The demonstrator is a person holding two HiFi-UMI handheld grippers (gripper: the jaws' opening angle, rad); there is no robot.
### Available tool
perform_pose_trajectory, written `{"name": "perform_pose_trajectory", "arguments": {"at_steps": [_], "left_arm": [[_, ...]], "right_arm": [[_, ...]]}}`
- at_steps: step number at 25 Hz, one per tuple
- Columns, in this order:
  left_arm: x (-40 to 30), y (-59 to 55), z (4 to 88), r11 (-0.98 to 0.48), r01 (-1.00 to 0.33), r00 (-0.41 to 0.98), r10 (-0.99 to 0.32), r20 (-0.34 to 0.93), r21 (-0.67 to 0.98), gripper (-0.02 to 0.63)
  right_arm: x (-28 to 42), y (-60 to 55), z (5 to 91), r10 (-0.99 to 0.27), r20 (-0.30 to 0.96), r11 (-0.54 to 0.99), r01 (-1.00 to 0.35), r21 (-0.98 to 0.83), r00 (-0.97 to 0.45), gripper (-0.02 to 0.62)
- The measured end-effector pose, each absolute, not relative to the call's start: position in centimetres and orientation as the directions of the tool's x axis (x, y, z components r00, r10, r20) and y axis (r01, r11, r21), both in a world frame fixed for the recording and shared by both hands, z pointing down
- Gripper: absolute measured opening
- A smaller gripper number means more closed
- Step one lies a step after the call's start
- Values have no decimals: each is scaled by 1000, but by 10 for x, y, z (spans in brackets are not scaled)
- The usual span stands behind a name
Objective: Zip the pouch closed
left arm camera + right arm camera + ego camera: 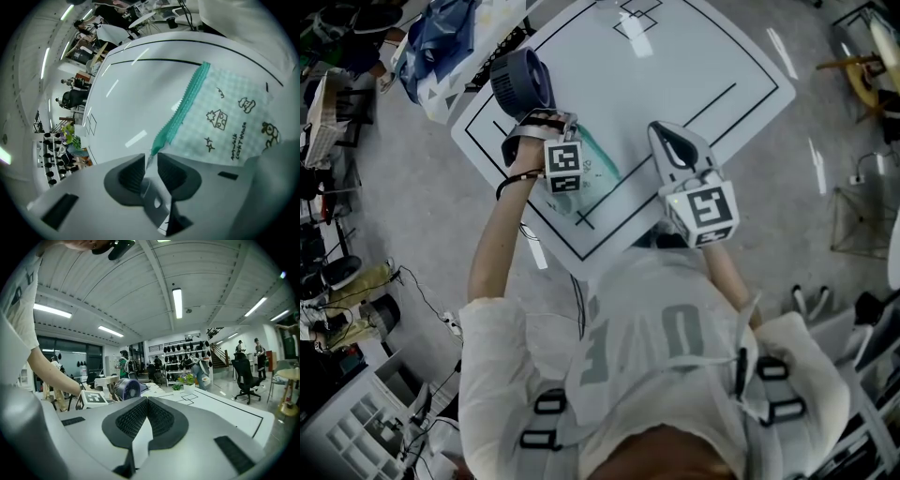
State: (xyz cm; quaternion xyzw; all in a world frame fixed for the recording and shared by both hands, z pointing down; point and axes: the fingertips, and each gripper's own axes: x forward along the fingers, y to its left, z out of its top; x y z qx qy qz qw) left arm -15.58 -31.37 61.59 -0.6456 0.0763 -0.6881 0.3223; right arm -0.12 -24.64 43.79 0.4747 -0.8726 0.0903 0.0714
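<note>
**Zip not yet drawn: left tool at the pouch's end**

The pouch (225, 122) lay flat on the table (136, 89), near the edge closest to the person, with its checked, doodled cloth facing up. The zip (185, 105) ran along one long edge. Its near end poked in between the jaws of the left tool (150, 160). Those jaws stood narrowly apart, with a sliver of gap on either side of the zip end, so nothing was clamped as far as could be seen. The slider could not be made out, and how much of the zip was already shut could not be told.

The right tool (146, 401) was clenched on nothing. It was held above the table, well apart from the pouch, and pointed off across the room. A fan (522, 82) stood at the table's corner beyond the left tool and was not involved.

Judged: early stage. The end hold looked lined up but not taken. Clamping that end, finding the slider with the right tool and making the whole pull along the zip all remained.
</note>
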Motion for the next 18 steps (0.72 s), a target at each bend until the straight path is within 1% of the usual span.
{"name": "perform_pose_trajectory", "arguments": {"at_steps": [2,3,5,9,14,18], "left_arm": [[-156,-316,622,-781,348,22,-546,838,-518,83],[-156,-316,624,-781,352,16,-546,838,-516,59],[-155,-317,625,-781,356,12,-545,839,-513,48],[-155,-317,625,-783,345,16,-547,837,-518,43],[-149,-322,605,-769,281,60,-583,810,-574,38],[-142,-327,572,-737,198,107,-639,762,-646,37]], "right_arm": [[-1,-247,439,-816,213,531,-843,-91,-537,8],[0,-246,439,-816,214,530,-843,-92,-537,8],[2,-246,439,-816,216,529,-843,-92,-536,8],[3,-246,441,-820,220,521,-848,-95,-529,8],[2,-247,437,-822,213,520,-849,-95,-527,8],[1,-250,432,-827,191,527,-847,-66,-529,8]]}}
